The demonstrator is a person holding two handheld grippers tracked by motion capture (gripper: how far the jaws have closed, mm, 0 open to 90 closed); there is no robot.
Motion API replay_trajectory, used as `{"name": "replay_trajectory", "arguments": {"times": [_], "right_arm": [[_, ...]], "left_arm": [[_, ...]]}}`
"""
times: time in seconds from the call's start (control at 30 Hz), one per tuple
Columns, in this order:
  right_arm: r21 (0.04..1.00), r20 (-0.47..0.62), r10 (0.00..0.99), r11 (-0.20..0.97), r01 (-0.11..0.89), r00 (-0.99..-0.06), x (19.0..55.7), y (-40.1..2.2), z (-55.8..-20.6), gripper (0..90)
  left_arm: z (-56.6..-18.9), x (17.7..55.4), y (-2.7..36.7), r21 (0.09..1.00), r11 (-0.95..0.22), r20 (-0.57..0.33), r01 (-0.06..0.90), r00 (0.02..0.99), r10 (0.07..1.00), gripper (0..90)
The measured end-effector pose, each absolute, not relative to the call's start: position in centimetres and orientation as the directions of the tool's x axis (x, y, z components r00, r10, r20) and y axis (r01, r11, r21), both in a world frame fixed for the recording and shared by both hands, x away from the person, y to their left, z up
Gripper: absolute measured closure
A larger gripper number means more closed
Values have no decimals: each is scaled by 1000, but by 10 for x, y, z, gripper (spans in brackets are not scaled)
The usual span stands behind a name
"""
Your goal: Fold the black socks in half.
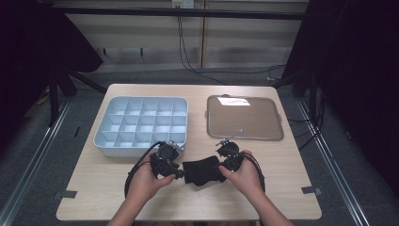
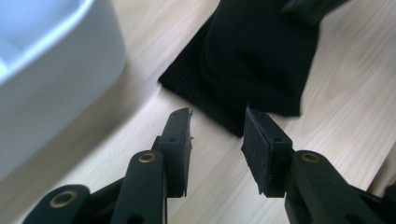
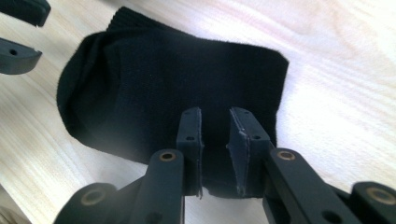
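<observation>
Black sock, folded, is laid flat on wooden table, btwn both grippers, near front of grey compartment tray. R gripper is clamped on sock edge. L gripper is released, jaws apart just beside cuff.

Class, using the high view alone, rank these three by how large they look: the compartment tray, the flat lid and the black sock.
1. Compartment tray and flat lid: they look about alike, with the tray perhaps slightly larger, so I will not separate them.
2. Black sock: clearly smallest, partly hidden by the tools.
</observation>
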State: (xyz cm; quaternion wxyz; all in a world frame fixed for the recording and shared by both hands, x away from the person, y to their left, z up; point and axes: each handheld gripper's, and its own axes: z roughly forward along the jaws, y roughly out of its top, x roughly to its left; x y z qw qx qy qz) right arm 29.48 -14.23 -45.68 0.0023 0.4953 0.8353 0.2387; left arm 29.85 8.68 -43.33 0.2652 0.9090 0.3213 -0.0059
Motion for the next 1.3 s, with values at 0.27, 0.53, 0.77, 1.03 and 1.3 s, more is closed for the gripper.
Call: {"name": "replay_trajectory", "arguments": {"times": [0.27,0.53,0.77,1.03,1.3], "right_arm": [[405,228,819,412,816,-527,290,-133,-466,774],[421,222,819,409,810,-529,288,-136,-458,705],[432,219,848,360,827,-483,294,-153,-452,636],[397,250,844,358,845,-475,293,-150,-470,575],[383,295,836,340,859,-462,293,-150,-477,649]], "left_arm": [[-438,300,64,504,-640,-178,580,795,580,570],[-461,308,62,443,-666,-126,600,777,617,581],[-461,308,61,432,-683,-111,589,786,608,594],[-462,307,60,416,-700,-93,580,793,602,611],[-463,307,61,411,-703,-96,581,794,600,634]]}}
